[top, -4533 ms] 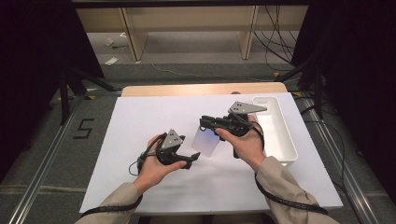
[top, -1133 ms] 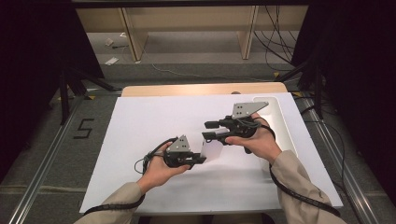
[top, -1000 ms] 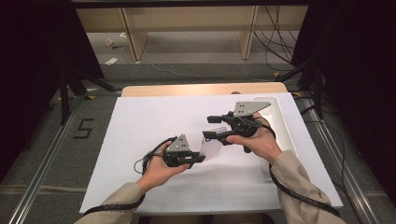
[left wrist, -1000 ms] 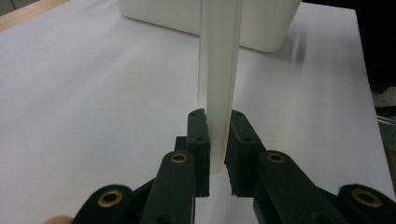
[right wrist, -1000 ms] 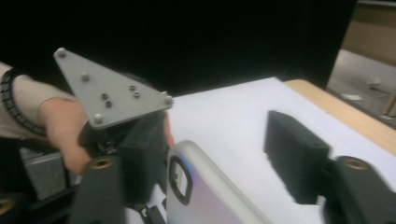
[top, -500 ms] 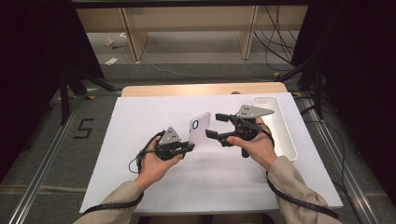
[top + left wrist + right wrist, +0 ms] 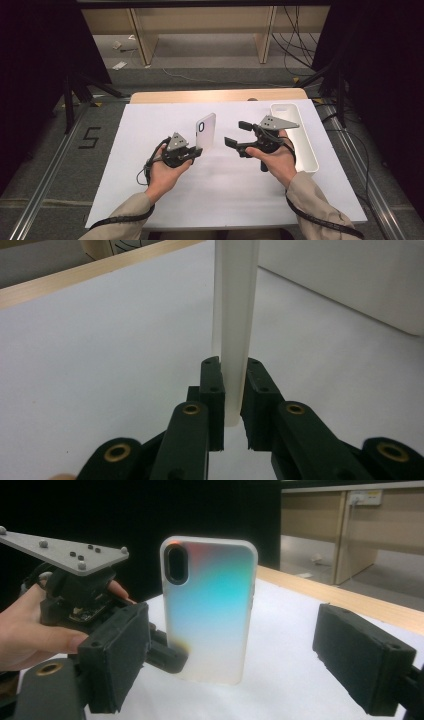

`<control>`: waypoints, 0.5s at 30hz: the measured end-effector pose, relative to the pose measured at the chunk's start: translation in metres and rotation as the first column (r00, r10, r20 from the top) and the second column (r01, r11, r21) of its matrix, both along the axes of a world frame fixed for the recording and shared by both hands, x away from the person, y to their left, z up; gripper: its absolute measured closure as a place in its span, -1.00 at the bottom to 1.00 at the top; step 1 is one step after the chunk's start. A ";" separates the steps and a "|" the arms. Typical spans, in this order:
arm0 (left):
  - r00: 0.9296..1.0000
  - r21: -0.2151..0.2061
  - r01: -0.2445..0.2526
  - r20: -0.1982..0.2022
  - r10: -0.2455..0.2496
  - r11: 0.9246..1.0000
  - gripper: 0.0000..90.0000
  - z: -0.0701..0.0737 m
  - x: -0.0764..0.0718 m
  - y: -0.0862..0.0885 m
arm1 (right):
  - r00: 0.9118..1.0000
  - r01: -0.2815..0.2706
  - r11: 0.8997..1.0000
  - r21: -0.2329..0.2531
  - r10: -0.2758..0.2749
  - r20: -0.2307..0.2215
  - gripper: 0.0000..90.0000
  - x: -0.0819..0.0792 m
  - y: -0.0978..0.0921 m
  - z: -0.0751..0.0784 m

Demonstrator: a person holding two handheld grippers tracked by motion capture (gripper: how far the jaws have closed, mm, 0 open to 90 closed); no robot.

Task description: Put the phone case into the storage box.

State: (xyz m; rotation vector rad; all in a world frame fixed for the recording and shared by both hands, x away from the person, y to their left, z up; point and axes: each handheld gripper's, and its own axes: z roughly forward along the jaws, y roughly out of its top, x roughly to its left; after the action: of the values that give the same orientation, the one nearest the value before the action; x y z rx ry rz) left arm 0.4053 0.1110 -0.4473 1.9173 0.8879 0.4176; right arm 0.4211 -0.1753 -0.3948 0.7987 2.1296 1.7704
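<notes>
A phone case (image 7: 205, 131) with a shiny back and an oval camera hole stands upright above the white table. My left gripper (image 7: 196, 153) is shut on its lower end. In the left gripper view the case (image 7: 234, 315) shows edge-on between the two black pads (image 7: 214, 390). My right gripper (image 7: 235, 135) is open, a short way to the right of the case, jaws facing it. In the right gripper view the case (image 7: 207, 610) stands upright between that gripper's wide-apart pads (image 7: 116, 655), farther off, with the left gripper (image 7: 162, 652) clamped on its bottom corner.
A white oblong tray (image 7: 305, 150) lies at the table's right edge, just behind my right hand. The white table cover (image 7: 150, 125) ends at a wooden strip (image 7: 215, 96) at the back. Shelving legs and cables stand on the floor beyond.
The left gripper has lifted the phone case from flat and low to upright. The right gripper let go, opened and drew back to the right.
</notes>
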 end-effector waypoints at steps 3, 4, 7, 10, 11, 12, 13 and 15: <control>1.000 0.000 -0.006 0.001 0.006 1.000 0.80 0.001 0.000 -0.001 | 1.000 0.013 1.000 0.002 -0.013 0.007 -0.67 -0.001 0.001 0.000; 1.000 0.002 -0.008 0.000 0.008 1.000 0.80 0.001 0.000 -0.002 | 1.000 0.016 1.000 0.002 -0.016 0.009 -0.69 -0.002 0.002 0.000; 1.000 0.008 -0.005 0.000 0.005 1.000 0.79 0.000 0.000 -0.004 | 0.999 0.035 0.999 0.001 -0.035 0.007 -0.77 -0.002 0.005 -0.001; 1.000 0.009 0.009 0.001 -0.009 1.000 0.80 0.001 -0.002 -0.009 | 0.999 0.038 0.999 -0.001 -0.038 0.008 -0.79 -0.003 0.007 -0.002; 1.000 0.010 0.013 0.001 -0.013 1.000 0.79 0.001 -0.003 -0.012 | 0.999 0.044 0.999 -0.001 -0.044 0.009 -0.81 -0.003 0.007 -0.002; 1.000 0.009 0.018 0.001 -0.018 1.000 0.79 0.001 -0.004 -0.014 | 0.999 0.049 0.999 0.001 -0.049 0.010 -0.82 -0.003 0.008 -0.002; 1.000 0.006 0.023 0.000 -0.023 1.000 0.80 0.001 -0.004 -0.016 | 0.998 0.056 0.998 0.001 -0.056 0.013 -0.85 -0.003 0.010 -0.002; 0.999 0.013 0.037 -0.001 -0.037 0.999 0.79 0.001 -0.005 -0.021 | 0.998 0.061 0.998 0.001 -0.061 0.015 -0.85 -0.004 0.011 -0.002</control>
State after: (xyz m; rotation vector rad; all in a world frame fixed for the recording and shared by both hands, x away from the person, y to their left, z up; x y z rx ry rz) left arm 0.4000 0.0897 -0.4467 1.9429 0.8511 0.4016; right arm 0.4175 -0.1647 -0.3964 0.8384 2.0734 1.7407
